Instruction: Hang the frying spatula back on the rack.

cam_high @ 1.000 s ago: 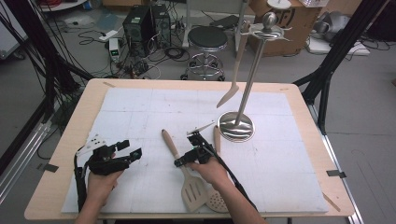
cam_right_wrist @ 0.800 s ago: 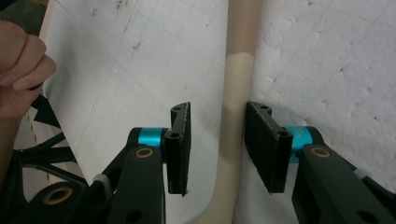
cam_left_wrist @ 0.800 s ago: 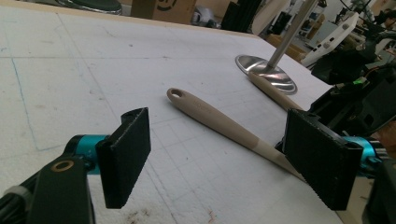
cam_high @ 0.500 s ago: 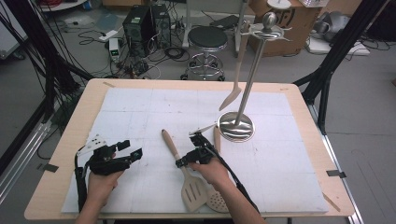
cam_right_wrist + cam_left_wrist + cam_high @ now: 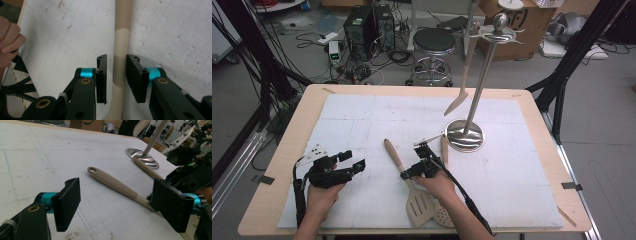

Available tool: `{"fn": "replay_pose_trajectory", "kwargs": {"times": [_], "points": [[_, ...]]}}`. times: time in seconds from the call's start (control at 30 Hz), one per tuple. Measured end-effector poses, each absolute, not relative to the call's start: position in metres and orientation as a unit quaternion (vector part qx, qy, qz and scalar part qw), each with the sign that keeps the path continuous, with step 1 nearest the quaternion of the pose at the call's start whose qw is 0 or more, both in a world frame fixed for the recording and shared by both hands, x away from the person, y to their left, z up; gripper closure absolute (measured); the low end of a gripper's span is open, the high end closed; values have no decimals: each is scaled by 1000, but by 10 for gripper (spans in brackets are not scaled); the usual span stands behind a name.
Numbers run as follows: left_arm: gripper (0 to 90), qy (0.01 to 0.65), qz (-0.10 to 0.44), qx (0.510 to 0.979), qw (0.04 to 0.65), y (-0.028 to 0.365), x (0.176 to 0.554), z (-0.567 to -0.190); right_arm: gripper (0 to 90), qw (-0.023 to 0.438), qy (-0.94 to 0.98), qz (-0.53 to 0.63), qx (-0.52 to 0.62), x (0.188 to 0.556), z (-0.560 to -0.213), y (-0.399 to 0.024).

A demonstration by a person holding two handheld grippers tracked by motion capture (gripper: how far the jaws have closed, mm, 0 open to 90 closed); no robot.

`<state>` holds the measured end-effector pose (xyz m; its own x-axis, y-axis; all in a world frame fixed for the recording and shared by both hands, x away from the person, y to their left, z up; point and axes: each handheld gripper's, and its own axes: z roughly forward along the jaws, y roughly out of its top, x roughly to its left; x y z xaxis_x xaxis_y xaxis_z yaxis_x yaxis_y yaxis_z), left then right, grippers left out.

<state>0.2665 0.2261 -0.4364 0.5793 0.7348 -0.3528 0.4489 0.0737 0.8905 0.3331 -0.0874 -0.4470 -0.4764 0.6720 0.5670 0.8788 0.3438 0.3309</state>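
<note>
Over on the left, my left gripper rests low on the white mat, jaws spread wide with nothing between them, pointing across toward the middle. Next comes the slotted spatula, lying flat on the mat with its tan handle running up and away from me and its blade near the table's front edge; a second utensil, a round perforated skimmer, lies just beside it, partly under my right forearm. My right gripper straddles the spatula's neck, and its jaws have just been closing: the right pad looks to be touching the shaft while a thin gap remains at the left pad, so I judge the grip not yet made. Farther right stands the metal rack with one utensil hanging from it. The risk, as I see it, is lifting before both pads press, or gripping so near the blade that the long handle swings down and twists out, perhaps nudging the skimmer alongside
</note>
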Motion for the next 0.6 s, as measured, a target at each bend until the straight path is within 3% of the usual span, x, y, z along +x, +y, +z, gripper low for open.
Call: {"fn": "replay_pose_trajectory", "kwargs": {"times": [0.13, 0.33, 0.6], "points": [[240, 442, 123, 668, 585, 226, 266, -436, 752, 162, -798, -317, -486, 331, -449, -90], [239, 443, 122, 669, 585, 226, 267, -437, 757, 156, -797, -319, -489, 330, -449, -89], [239, 442, 122, 669, 584, 225, 267, -437, 753, 100, -816, -309, -478, 319, -445, -80]]}}
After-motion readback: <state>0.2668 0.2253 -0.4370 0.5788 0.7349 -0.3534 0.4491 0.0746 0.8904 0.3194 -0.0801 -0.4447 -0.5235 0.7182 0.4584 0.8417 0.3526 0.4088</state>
